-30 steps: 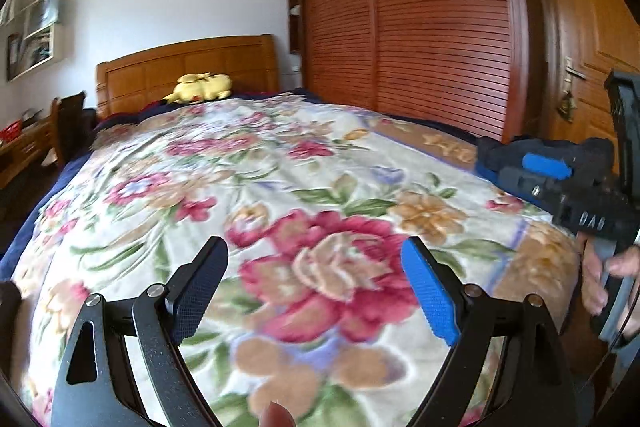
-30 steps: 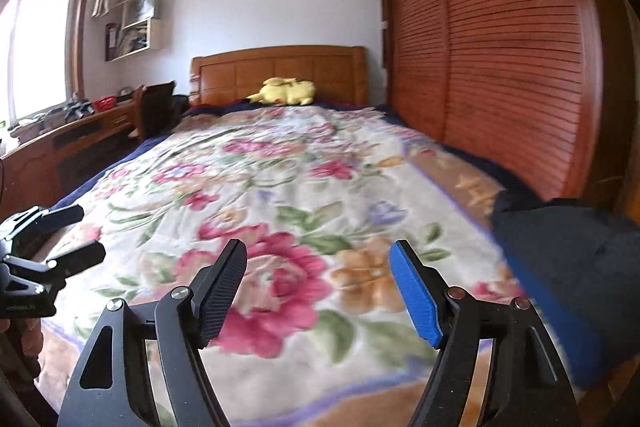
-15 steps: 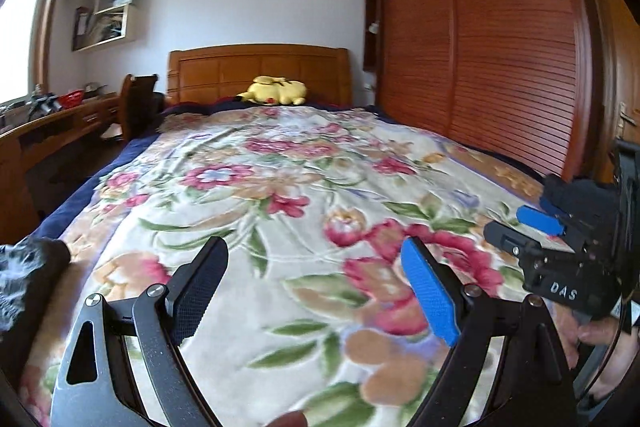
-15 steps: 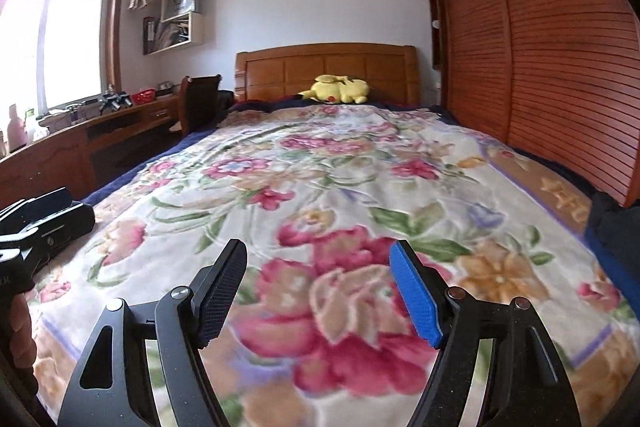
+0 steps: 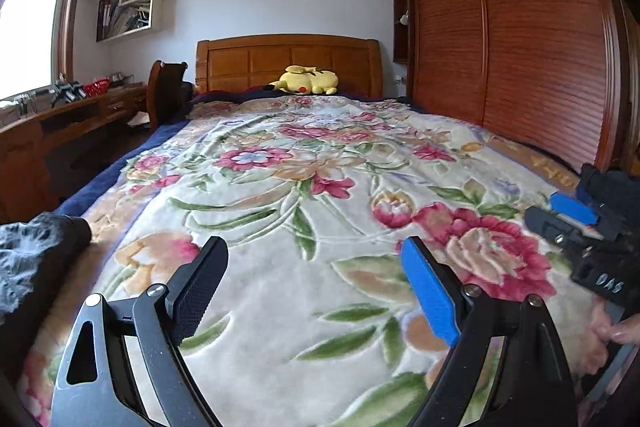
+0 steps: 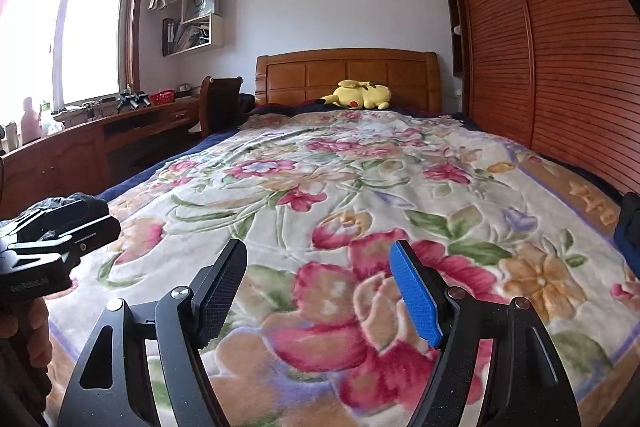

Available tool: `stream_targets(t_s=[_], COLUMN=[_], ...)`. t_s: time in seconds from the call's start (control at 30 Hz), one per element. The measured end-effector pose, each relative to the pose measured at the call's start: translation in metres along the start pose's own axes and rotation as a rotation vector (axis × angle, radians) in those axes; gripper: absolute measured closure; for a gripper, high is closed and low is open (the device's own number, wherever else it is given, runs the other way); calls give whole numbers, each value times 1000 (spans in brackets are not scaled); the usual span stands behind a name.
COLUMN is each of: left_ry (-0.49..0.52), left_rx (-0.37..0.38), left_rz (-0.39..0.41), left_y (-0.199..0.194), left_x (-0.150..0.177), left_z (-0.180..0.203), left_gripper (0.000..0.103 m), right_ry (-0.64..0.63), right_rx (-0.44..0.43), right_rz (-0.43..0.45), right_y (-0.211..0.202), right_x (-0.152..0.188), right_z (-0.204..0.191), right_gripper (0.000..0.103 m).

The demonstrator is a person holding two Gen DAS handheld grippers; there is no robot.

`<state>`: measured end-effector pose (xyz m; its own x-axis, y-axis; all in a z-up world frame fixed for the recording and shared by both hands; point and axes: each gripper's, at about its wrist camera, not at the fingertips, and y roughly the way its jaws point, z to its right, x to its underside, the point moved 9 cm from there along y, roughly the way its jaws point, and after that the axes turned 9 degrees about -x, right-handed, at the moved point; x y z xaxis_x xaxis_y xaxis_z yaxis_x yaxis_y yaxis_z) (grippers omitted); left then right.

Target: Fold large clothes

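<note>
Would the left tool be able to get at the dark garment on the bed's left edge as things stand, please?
Probably yes. The left tool is open and holds nothing, and the dark garment lies just to its left on the floral blanket, with nothing between them; it would need to swing left.

grippers point(image 5: 312, 291): 2 | dark garments point(image 5: 36, 259): 2 | plush toy point(image 5: 308, 81): 1 | chair point(image 6: 220, 103): 1

Floral blanket point(image 5: 304, 227) over bed point(image 5: 288, 61)
</note>
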<state>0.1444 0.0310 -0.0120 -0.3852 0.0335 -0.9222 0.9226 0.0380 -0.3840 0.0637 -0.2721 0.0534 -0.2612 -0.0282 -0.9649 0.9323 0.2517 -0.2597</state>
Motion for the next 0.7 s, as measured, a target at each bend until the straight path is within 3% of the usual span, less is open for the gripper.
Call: stream_targets(t_s=[0.7], left_ry=[-25], left_rx=[-15], left_rz=[13], left_y=[-7], left_x=[1], left_z=[-12], left_gripper=[14], right_ry=[14], right_rx=[4], right_rz=[-2], right_y=[16], right_x=[2], right_z=[0], right_gripper=[27])
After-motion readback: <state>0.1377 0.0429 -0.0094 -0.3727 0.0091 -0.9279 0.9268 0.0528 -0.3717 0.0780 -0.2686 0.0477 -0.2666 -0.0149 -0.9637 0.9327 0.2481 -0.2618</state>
